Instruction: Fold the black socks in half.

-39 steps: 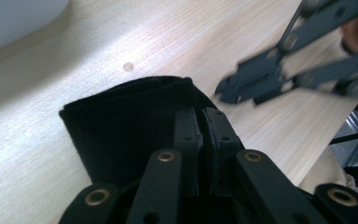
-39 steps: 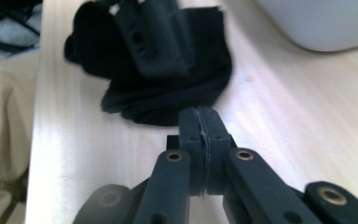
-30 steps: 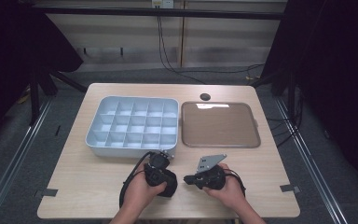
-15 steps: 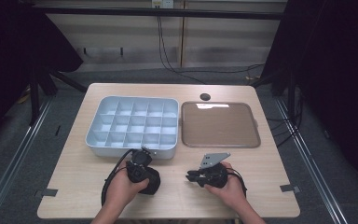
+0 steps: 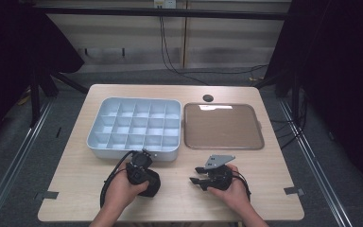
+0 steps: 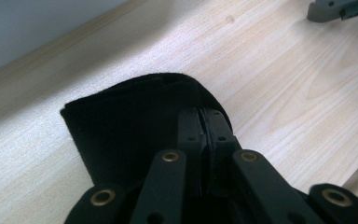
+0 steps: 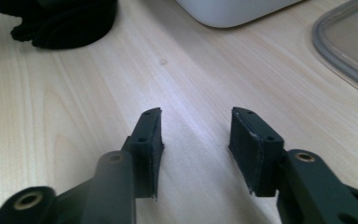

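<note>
Looking down from high up at a wooden table (image 5: 75,175), with a white box of little squares (image 5: 134,126) and a flat brown tray (image 5: 223,126) side by side at the back. Near the front edge, held in the left hand (image 5: 120,189), the left gripper (image 5: 144,175), pinched tight on a black cloth (image 5: 152,187) that lies on the wood just in front of the white box. A little way off, in the right hand (image 5: 231,191), the right gripper (image 5: 194,174), pointing toward the cloth but not touching it. Looking along the left gripper (image 6: 204,114): both jaws pressed together on the edge of the black cloth (image 6: 121,126), bare wood (image 6: 284,84) all around. Looking along the right gripper (image 7: 196,135): jaws apart, just been opening, with nothing but wood (image 7: 74,93) between them. Far off at the top left, the black cloth (image 7: 65,23); at the top, the white box (image 7: 233,9); at the right, the rim of the brown tray (image 7: 340,51).
</note>
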Available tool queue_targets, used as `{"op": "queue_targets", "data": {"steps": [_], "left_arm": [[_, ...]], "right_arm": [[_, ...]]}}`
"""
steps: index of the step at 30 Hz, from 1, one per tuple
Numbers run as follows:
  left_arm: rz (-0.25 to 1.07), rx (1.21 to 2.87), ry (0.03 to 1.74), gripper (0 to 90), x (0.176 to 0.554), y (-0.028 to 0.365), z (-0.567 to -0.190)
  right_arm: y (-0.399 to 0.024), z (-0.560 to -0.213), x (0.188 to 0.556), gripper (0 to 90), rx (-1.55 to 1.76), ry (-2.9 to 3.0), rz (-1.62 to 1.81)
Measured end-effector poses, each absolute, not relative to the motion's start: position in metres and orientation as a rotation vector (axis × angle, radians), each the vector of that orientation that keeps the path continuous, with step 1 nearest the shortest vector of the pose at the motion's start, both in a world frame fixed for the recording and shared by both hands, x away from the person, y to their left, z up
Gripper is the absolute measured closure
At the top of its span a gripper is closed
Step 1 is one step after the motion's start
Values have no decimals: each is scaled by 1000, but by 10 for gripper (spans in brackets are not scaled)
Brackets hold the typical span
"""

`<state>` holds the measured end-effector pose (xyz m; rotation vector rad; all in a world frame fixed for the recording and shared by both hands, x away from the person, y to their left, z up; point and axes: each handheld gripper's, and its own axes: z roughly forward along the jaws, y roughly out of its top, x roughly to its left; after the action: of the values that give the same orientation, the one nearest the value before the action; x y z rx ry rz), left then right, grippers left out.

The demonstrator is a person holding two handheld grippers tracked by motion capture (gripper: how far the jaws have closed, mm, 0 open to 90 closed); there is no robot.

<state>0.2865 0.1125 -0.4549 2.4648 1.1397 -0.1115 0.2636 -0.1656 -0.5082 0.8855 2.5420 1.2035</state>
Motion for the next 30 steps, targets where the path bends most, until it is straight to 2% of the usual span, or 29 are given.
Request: {"op": "queue_targets", "data": {"steps": [12, 26, 30], "left_arm": [[-75, 2513, 1106, 875, 283, 103, -459], [-89, 2457, 1112, 876, 281, 106, -463], [-145, 2421, 1125, 795, 281, 109, -461]], "right_arm": [[-168, -510, 265, 364, 924, 2495, 1151], [-168, -510, 267, 310, 914, 2498, 1135], [-168, -510, 267, 306, 920, 2498, 1131]]}}
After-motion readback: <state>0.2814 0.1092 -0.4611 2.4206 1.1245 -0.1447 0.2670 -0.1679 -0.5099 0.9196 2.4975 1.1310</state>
